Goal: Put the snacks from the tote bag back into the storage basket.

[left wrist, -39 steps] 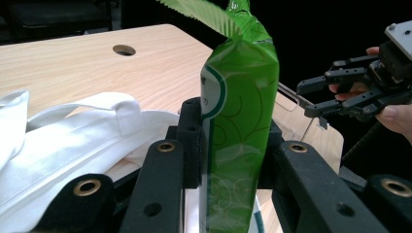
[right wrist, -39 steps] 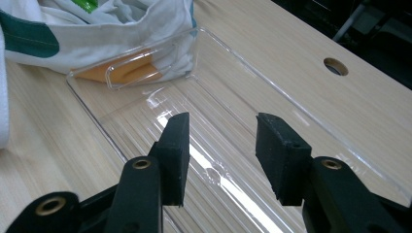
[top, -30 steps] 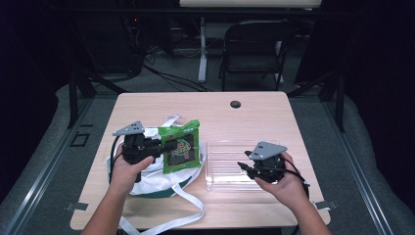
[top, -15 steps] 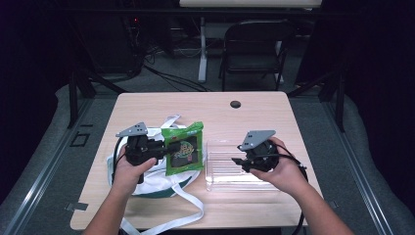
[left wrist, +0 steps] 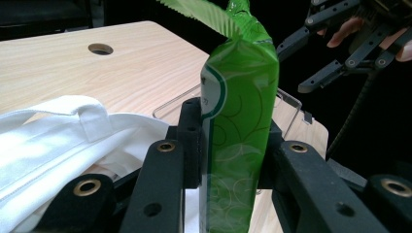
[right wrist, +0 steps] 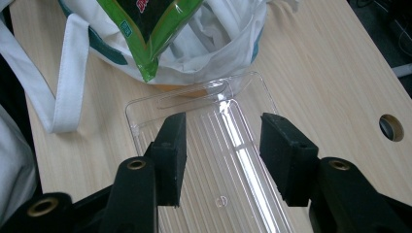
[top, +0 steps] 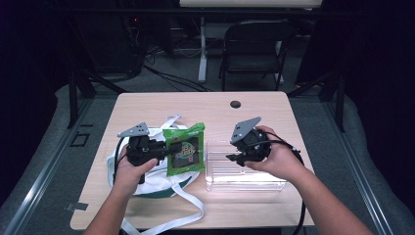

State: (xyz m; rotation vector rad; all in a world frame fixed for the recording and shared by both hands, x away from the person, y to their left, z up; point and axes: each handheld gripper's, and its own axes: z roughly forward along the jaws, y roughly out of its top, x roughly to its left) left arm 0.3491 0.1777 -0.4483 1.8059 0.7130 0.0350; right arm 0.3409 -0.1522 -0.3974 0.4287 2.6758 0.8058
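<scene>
Pale wood table (top: 147, 110) in a dark room — folding chair (top: 254, 46) behind, cables on the floor.
Left gripper (top: 159, 151) clamps the green packet (top: 183, 149) above the white tote bag (top: 151, 183), its long axis running toward the table's far edge; right gripper (top: 232, 157) has just been opening — nothing between the jaws — over the clear tray (top: 244, 178).

The right gripper (top: 234, 157) has lifted off the clear tray (top: 244, 176) toward the green packet (top: 183, 152), jaws opening empty.

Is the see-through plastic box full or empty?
Empty. In the right gripper view the clear plastic box shows bare ribbed bottom with wood beneath; the green snack packet is outside it, held by the left gripper.
</scene>
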